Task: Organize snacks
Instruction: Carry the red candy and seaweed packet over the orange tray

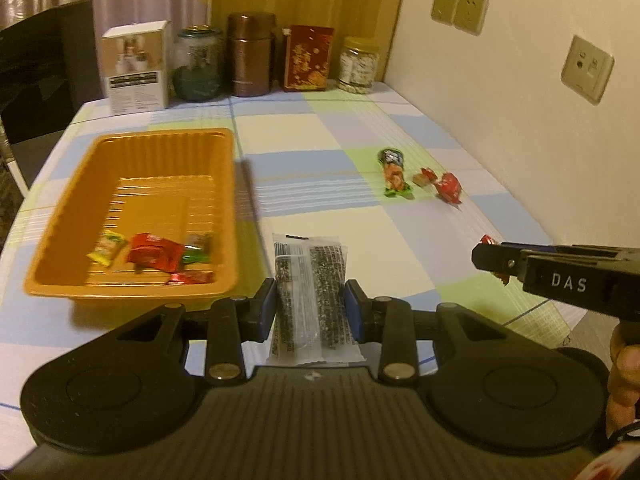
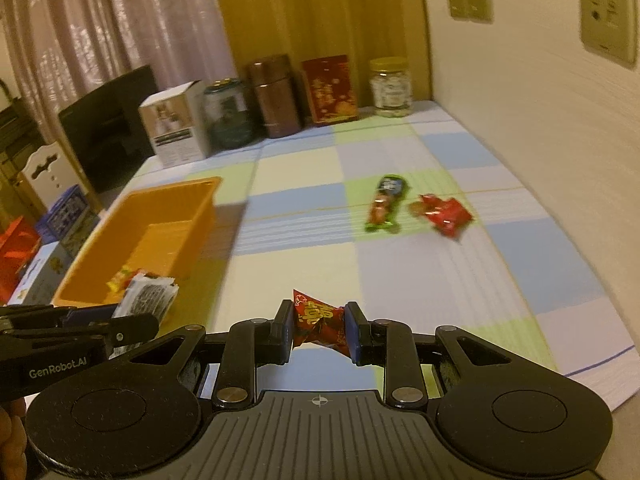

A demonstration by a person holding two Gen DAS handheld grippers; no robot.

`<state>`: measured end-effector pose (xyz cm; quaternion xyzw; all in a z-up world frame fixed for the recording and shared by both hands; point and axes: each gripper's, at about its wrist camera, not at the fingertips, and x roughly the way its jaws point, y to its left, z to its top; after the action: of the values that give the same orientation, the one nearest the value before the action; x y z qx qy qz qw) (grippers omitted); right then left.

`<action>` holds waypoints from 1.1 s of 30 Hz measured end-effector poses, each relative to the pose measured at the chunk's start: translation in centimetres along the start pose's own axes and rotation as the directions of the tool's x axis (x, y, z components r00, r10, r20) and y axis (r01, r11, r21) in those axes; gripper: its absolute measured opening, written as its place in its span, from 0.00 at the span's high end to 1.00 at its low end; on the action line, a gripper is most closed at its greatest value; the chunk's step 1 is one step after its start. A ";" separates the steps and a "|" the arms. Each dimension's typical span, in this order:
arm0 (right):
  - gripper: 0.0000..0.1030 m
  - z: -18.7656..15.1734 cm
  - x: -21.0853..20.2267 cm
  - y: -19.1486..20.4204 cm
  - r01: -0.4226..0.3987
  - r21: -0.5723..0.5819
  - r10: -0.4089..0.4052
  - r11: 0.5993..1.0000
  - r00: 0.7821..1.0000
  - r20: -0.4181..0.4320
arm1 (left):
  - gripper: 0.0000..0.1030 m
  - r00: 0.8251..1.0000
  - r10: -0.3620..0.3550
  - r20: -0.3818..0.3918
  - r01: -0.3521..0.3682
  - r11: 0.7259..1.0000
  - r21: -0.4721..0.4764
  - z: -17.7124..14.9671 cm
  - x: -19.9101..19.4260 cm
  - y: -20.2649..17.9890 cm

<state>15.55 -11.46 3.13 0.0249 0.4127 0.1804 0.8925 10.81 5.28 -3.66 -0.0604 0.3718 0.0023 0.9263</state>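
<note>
Your left gripper (image 1: 310,308) pinches a light, crinkly packet (image 1: 308,300) mid-length; your right gripper (image 2: 319,332) squeezes a soft candy (image 2: 318,326); tray (image 1: 132,284) at ten o'clock.

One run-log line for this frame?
left gripper: shut on seaweed packet | right gripper: shut on red candy | orange tray: holds snacks

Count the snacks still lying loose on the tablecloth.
3: a long green-ended snack, a small candy right of it, and a red packet touching that candy. Others may be hidden.
</note>
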 end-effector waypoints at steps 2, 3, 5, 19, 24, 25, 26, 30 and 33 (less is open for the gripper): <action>0.74 0.1 0.0 1.2 -0.013 -0.015 0.013 1.000 1.000 -0.001 | 0.69 1.000 0.008 0.010 -0.008 1.000 -0.014 -0.1 -0.8 1.0; 0.74 0.0 0.0 1.7 -0.019 -0.023 0.019 1.000 1.000 -0.001 | 0.69 1.000 0.013 0.013 -0.012 1.000 -0.021 -0.1 -1.1 1.4; 0.74 0.0 0.1 3.0 -0.033 -0.040 0.033 0.999 0.999 -0.002 | 0.69 1.000 0.024 0.020 -0.024 0.999 -0.036 -0.1 -1.8 2.3; 0.74 0.1 2.0 9.0 -0.116 -0.102 0.113 0.988 0.993 -0.027 | 0.69 0.995 0.086 0.050 -0.080 0.991 -0.105 -0.2 -4.7 7.2; 0.74 0.3 2.5 10.4 -0.133 -0.114 0.130 0.985 0.991 -0.032 | 0.69 0.994 0.101 0.052 -0.094 0.989 -0.115 -0.1 -5.0 8.5; 0.74 0.4 2.7 10.6 -0.137 -0.117 0.134 0.984 0.990 -0.031 | 0.69 0.993 0.103 0.052 -0.096 0.988 -0.119 -0.1 -5.0 8.8; 0.74 0.5 2.8 10.9 -0.141 -0.121 0.138 0.983 0.990 -0.033 | 0.69 0.993 0.105 0.051 -0.098 0.988 -0.120 0.0 -5.0 9.1; 0.74 0.9 3.6 11.8 -0.154 -0.137 0.150 0.979 0.988 -0.040 | 0.69 0.992 0.117 0.054 -0.110 0.987 -0.121 0.4 -4.8 10.3; 0.74 1.3 4.4 12.5 -0.165 -0.137 0.160 0.977 0.986 -0.042 | 0.69 0.992 0.118 0.050 -0.111 0.986 -0.124 0.8 -4.5 11.3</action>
<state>15.32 1.86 3.22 -0.0071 0.4092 0.2817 0.8679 7.52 16.75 -1.26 -0.0948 0.3472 0.0797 0.9296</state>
